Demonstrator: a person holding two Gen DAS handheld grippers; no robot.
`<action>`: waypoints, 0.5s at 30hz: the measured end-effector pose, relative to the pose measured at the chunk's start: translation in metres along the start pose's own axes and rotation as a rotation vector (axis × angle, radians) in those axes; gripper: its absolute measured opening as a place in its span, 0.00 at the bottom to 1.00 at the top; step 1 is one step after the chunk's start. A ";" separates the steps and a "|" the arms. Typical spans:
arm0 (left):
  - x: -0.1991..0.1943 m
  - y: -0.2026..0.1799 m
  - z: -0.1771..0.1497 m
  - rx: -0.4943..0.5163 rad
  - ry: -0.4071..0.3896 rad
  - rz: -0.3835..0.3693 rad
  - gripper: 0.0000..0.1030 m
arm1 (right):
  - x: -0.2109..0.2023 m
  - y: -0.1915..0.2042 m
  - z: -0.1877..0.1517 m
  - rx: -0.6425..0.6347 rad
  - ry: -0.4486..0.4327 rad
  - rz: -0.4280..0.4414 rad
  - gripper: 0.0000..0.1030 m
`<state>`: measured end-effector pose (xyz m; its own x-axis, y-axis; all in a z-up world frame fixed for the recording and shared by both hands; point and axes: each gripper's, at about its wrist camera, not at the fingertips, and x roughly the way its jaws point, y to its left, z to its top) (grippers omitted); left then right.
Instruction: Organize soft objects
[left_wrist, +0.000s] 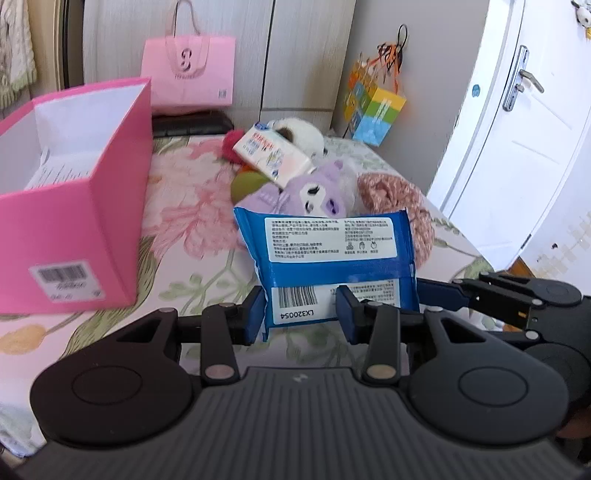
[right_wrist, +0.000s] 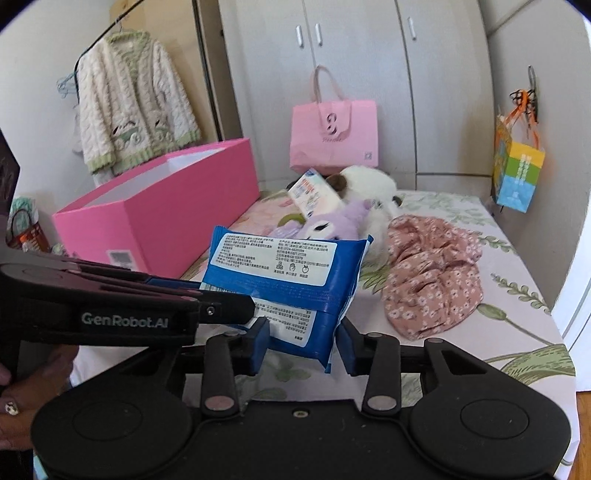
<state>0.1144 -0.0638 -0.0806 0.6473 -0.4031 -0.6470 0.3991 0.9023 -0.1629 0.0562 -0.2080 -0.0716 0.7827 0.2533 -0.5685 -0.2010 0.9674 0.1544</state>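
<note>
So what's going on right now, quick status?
Left gripper and right gripper both clamped on blue wipes pack, lifted off bed. Pink box open at left. Path clear.

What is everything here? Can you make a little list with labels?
held thing: blue plastic wipes packet with white label, gripped by both grippers
left gripper: jaws shut on the packet's lower edge
right gripper: jaws shut on the packet's lower corner
container: open pink cardboard box, on the bed at left
pile behind: purple plush toy, white plush toy, pink floral cloth
surface: floral bedsheet
</note>
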 end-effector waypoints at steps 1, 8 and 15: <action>-0.003 0.002 -0.001 -0.005 0.014 -0.005 0.39 | -0.001 0.002 0.001 -0.007 0.013 0.006 0.45; -0.028 0.019 -0.004 -0.029 0.091 -0.042 0.39 | -0.010 0.024 0.008 -0.085 0.092 0.037 0.45; -0.065 0.043 -0.009 -0.055 0.150 -0.024 0.39 | -0.017 0.057 0.015 -0.164 0.128 0.118 0.45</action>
<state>0.0831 0.0029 -0.0523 0.5320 -0.4014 -0.7455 0.3743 0.9013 -0.2181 0.0403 -0.1571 -0.0405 0.6693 0.3535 -0.6536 -0.3881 0.9164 0.0981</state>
